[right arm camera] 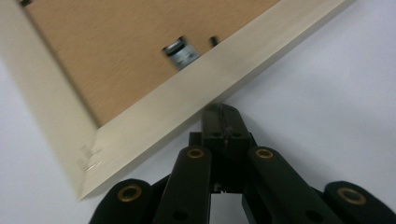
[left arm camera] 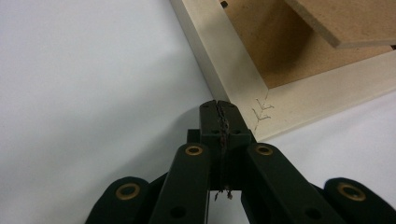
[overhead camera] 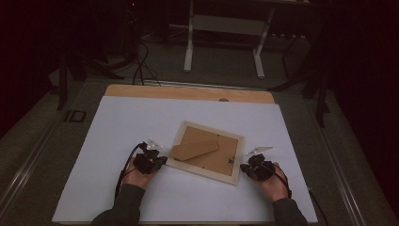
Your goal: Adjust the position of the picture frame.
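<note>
Pale wooden picture frame [overhead camera: 209, 153] lying face down, askew, on white table sheet [overhead camera: 141, 122], brown stand flap [overhead camera: 194, 149] resting across backing. Left gripper [overhead camera: 160, 161] and right gripper [overhead camera: 244, 168] flanking frame, just beside its near corners.

Left gripper view: jaws sitting fully closed, gripping nothing, tips nearing frame corner [left arm camera: 261, 109] (contact unclear).

Right gripper view: jaws pressing together, empty, tips meeting frame edge [right arm camera: 187, 107]; metal hanger clip [right arm camera: 181, 52] showing on backing.

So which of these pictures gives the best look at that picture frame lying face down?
The high view: it shows the whole picture frame, pale border, brown backing and propped stand, lying on the white table. The left gripper view shows one stapled corner and the stand's edge; the right gripper view, blurred, another corner and a metal clip.
</note>
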The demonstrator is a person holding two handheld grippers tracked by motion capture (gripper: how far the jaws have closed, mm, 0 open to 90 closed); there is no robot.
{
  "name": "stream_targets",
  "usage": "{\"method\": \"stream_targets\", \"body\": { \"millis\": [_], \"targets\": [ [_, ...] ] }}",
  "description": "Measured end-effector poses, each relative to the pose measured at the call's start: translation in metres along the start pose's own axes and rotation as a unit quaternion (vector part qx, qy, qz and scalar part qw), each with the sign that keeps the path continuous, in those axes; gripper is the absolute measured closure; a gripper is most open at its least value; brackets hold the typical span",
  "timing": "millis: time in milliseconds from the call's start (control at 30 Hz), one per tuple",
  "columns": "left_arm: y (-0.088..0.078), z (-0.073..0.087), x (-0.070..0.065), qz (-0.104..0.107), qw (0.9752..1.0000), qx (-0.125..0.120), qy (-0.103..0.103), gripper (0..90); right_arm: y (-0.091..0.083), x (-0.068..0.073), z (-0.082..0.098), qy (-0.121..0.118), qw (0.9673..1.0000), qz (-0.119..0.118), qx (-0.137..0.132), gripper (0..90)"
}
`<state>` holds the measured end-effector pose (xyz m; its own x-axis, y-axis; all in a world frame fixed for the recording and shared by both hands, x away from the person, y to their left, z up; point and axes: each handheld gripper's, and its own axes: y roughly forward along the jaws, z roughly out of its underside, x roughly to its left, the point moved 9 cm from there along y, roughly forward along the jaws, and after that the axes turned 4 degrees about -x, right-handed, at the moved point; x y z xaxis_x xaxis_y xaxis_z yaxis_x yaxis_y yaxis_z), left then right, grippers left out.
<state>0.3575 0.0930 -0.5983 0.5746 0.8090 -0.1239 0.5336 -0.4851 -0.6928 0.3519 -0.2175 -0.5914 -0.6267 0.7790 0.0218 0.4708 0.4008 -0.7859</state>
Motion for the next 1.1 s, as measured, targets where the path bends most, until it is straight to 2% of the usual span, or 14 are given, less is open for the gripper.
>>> {"method": "stream_targets", "body": {
  "millis": [333,1100],
  "targets": [
    [-0.004,0.004,0.000,0.003,1.0000,0.000,-0.009,90.0,0.006,-0.004,-0.008,0.002,0.9999,0.011,-0.001,90.0],
    [-0.009,0.009,0.004,0.000,0.9996,-0.002,-0.027,90.0,0.023,-0.011,-0.029,0.017,0.9998,0.008,-0.012,90.0]
  ]
}}
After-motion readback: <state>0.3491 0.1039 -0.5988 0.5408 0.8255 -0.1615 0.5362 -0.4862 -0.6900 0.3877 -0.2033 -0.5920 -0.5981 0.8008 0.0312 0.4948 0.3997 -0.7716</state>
